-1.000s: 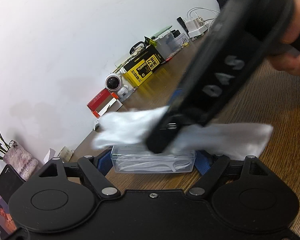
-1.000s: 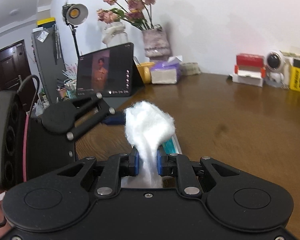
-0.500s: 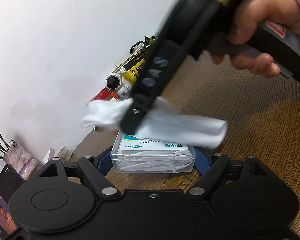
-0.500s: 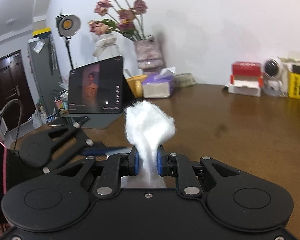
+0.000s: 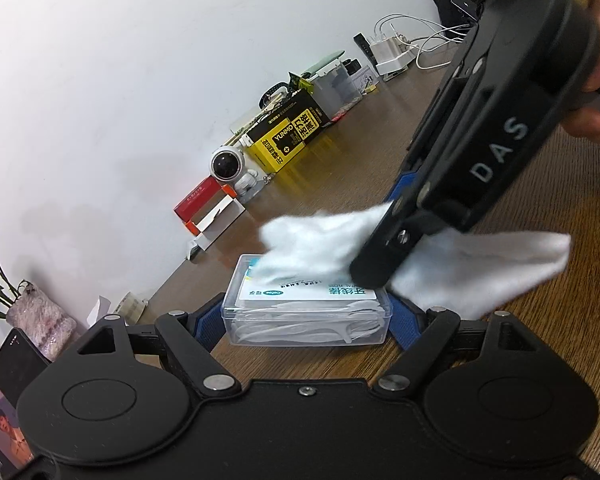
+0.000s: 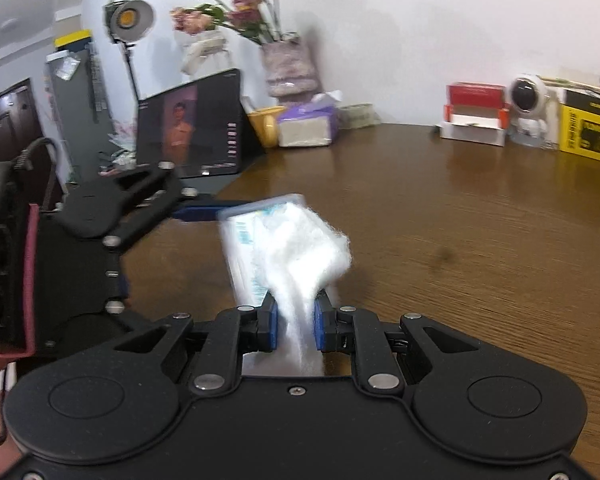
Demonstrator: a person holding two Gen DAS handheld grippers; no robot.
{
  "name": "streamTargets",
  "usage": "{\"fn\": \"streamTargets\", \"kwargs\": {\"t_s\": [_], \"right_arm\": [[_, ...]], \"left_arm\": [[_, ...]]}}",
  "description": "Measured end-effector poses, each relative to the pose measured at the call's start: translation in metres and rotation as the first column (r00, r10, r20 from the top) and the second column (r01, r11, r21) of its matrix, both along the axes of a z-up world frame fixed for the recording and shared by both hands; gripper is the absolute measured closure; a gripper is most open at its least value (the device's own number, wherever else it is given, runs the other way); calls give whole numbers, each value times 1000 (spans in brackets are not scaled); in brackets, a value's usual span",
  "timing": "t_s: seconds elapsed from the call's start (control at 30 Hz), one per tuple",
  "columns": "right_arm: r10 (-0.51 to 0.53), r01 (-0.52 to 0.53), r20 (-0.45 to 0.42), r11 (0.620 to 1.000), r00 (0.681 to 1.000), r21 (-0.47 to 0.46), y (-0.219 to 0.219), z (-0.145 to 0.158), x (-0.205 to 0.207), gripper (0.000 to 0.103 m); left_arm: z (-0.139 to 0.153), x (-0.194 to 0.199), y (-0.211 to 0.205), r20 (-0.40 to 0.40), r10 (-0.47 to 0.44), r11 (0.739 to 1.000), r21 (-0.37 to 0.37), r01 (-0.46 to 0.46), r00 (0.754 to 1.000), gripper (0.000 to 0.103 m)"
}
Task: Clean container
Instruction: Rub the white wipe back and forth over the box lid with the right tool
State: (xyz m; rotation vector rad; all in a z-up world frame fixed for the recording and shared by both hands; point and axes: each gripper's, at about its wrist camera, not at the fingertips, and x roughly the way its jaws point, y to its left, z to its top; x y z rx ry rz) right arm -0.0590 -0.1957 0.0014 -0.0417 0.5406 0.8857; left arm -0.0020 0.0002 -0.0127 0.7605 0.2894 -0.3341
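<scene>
Our left gripper (image 5: 308,316) has its blue fingers (image 5: 206,320) clamped on both ends of the clear plastic box (image 5: 306,312), low in the middle of the left view, just over the wooden table (image 5: 540,344). Our right gripper (image 6: 294,322) is pinched tight on a white wipe (image 6: 300,256), and the wipe's pressed onto the box's labelled lid. Along the wall, upper middle, we've got a yellow carton (image 5: 290,134) and a little astronaut figure (image 5: 236,172).
</scene>
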Motion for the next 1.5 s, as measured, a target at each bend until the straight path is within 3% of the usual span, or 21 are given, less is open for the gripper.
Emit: {"fn": "streamTargets", "kwargs": {"t_s": [0.43, 0.87, 1.17, 1.5], "right_arm": [[3, -7, 74, 999, 997, 51, 29, 27, 26, 85], [-95, 95, -15, 995, 995, 13, -8, -3, 20, 85], [-34, 34, 0, 999, 999, 11, -1, -1, 1, 85], [-18, 15, 66, 999, 998, 38, 25, 21, 20, 85]], "left_arm": [[-3, -2, 0, 1, -1, 1000, 1, 1, 1000, 22], [-4, -11, 0, 2, -1, 1000, 1, 1, 1000, 22], [-2, -7, 2, 2, -1, 1000, 1, 1, 1000, 22], [-2, -2, 2, -1, 1, 1000, 0, -1, 1000, 22]]}}
